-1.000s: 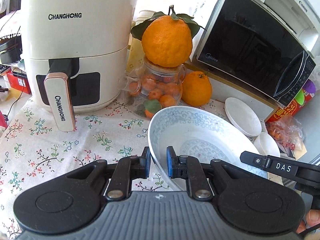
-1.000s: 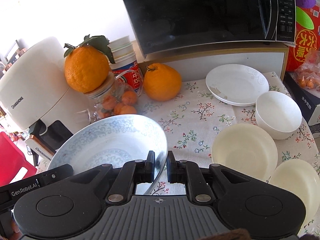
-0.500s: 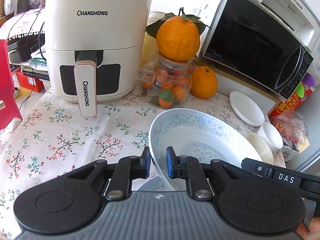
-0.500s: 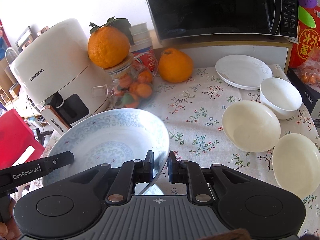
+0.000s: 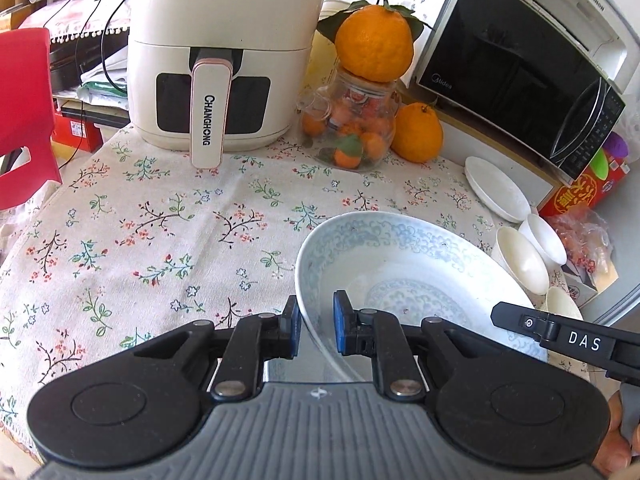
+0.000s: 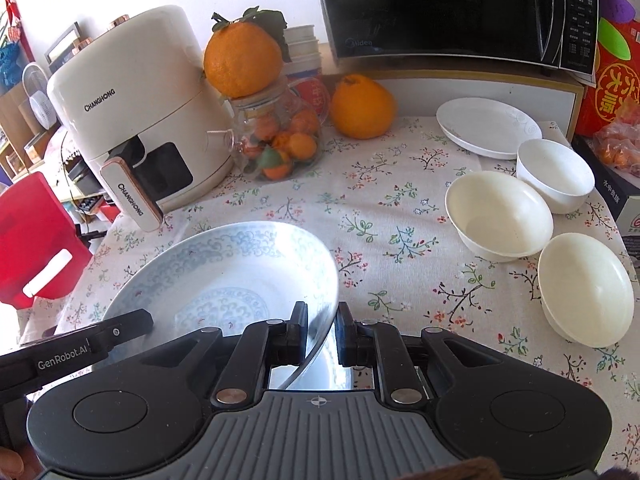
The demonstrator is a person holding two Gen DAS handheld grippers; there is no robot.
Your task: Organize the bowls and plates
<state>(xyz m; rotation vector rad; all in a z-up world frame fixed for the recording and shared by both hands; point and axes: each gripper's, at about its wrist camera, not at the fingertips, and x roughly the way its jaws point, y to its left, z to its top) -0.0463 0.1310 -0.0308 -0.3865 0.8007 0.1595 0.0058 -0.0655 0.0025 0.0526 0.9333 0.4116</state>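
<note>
A large blue-patterned bowl (image 5: 404,264) (image 6: 224,268) hangs above the floral tablecloth, gripped from both sides. My left gripper (image 5: 314,326) is shut on its left rim, and my right gripper (image 6: 323,334) is shut on its right rim. Each gripper's arm shows at the far side of the other's view. A white plate (image 6: 486,126) (image 5: 496,190) lies by the microwave at the back right. A white bowl (image 6: 554,174) and two cream bowls (image 6: 498,214) (image 6: 584,294) sit in front of it, along the table's right side.
A white air fryer (image 5: 220,60) stands at the back left with its handle sticking out. A glass jar of small oranges (image 5: 354,128) with a big orange on top, another orange (image 5: 418,132) and a black microwave (image 5: 516,76) line the back. A red chair (image 5: 24,108) stands left of the table.
Both grippers have drawn back toward the table's front with the big bowl still held. The air fryer, jar and microwave look farther away, and more tablecloth shows.
</note>
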